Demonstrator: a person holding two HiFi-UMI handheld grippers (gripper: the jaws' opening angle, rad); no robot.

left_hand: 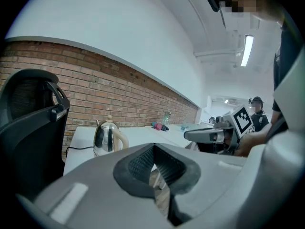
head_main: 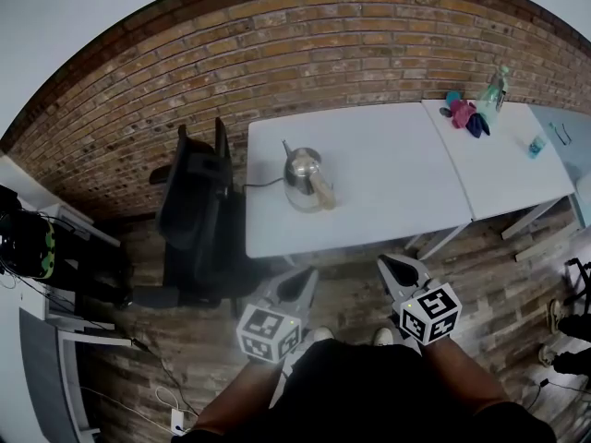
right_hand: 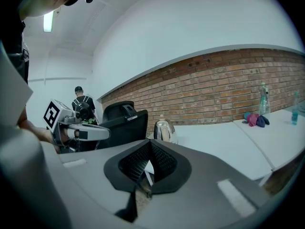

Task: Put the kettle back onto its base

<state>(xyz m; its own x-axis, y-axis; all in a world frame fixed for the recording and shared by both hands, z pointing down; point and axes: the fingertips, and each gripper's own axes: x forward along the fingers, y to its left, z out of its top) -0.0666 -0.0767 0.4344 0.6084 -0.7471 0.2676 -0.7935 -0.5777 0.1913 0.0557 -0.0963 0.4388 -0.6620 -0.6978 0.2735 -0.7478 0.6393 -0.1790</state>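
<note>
A shiny steel kettle with a pale handle stands upright near the left end of the white table. A black cord runs from under it toward the table's left edge; I cannot make out its base separately. The kettle also shows in the left gripper view and in the right gripper view. My left gripper and right gripper hang low in front of the table's near edge, well short of the kettle. Both are shut with nothing in them, left gripper, right gripper.
A black office chair stands against the table's left end. A second white table to the right carries a spray bottle, pink and blue cloths and a small bottle. A brick wall runs behind. Equipment sits far left.
</note>
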